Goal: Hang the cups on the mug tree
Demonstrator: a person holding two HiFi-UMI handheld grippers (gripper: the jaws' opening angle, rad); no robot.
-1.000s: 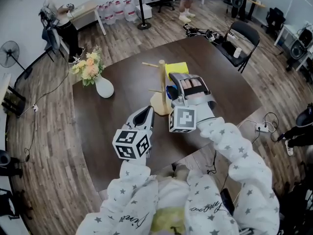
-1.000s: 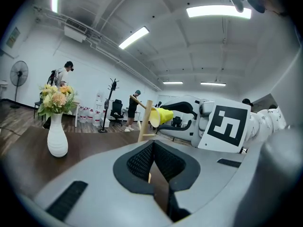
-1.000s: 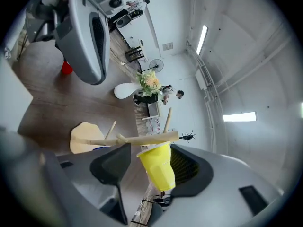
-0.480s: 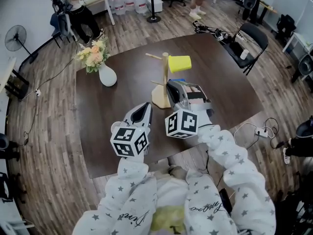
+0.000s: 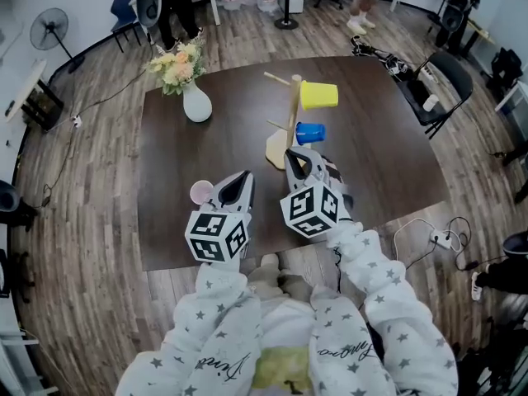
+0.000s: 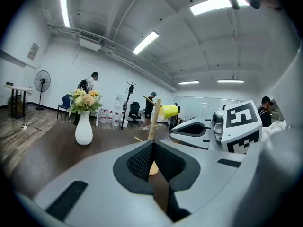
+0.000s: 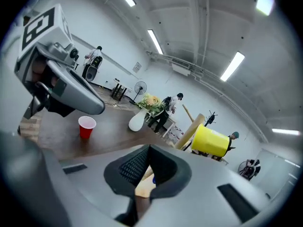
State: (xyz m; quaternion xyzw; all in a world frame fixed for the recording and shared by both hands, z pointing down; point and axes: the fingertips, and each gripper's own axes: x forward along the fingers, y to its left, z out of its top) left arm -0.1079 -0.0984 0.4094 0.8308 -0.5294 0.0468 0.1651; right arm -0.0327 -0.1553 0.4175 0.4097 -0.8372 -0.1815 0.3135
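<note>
**Last cup stands just left of the left tongs, away from the mug tree**

Left of the mug tree (image 5: 290, 120) and nearer the person, a red cup (image 5: 200, 192) stands upright on the desk (image 5: 388, 163). Its mouth faces up and its long axis is vertical. The left tongs (image 5: 244, 180) lie just beside it on the tree's side, pads pressed together with nothing between them. They point past the cup rather than at it, so I judge the coming reach needs a leftward turn and an opening first. The right tongs (image 5: 295, 155) sit close before the tree's base. They have just closed and hold nothing. The left hand is plainly the nearer one. On the tree's right side a yellow cup (image 5: 318, 95) hangs high, with a blue cup (image 5: 309, 132) below it.

The left gripper view shows the tree and the yellow cup ahead, but no red cup. The right gripper view catches the red cup beneath the left tongs, well apart from the tree. Only the head view shows its open mouth.
</note>
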